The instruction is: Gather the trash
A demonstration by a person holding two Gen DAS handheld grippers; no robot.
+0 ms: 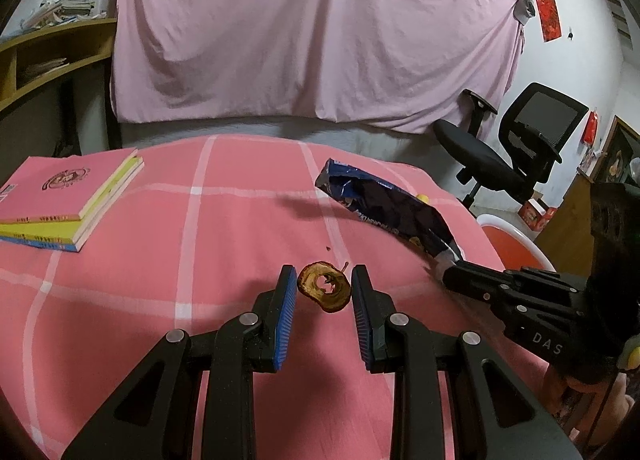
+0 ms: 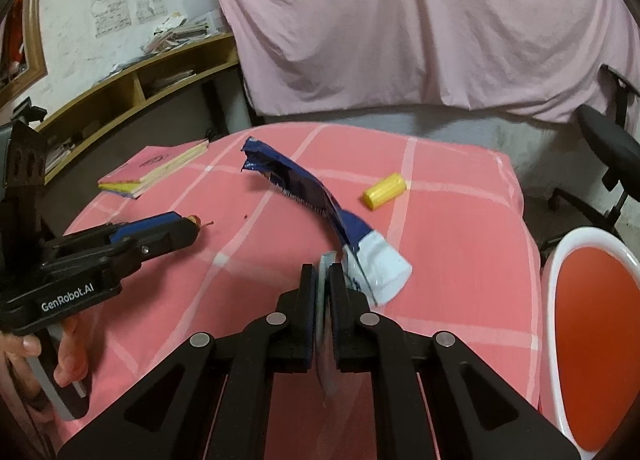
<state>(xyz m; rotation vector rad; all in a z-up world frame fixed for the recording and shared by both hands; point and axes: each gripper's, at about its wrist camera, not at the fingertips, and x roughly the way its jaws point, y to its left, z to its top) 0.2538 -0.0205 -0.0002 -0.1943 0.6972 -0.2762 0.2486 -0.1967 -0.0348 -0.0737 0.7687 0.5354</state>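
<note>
Two hand-held grippers work a tabletop [image 1: 120,300] draped in pink checked cloth: the left hand-held gripper [image 1: 324,288], its blue-padded jaws spread, brackets a dried brown fruit slice [image 1: 325,286] without yet touching it, while the right hand-held gripper [image 2: 322,280] is pressed together on the white end of a crumpled blue snack wrapper [image 2: 296,179], which trails across the cloth. The thin, brittle-looking slice could crack or skid flat if the pads close off-centre, and the limp wrapper may slip free or drag over the yellow cylinder [image 2: 385,189] lying beside it. A stack of pink and yellow books [image 1: 64,195] sits at the far left edge. An orange-and-white bin [image 2: 592,324] waits beside the right edge. Behind, a pale pink sheet [image 1: 312,27] hangs over the wall, flanked by wooden shelving [image 2: 132,91] and a black office chair [image 1: 520,139].
</note>
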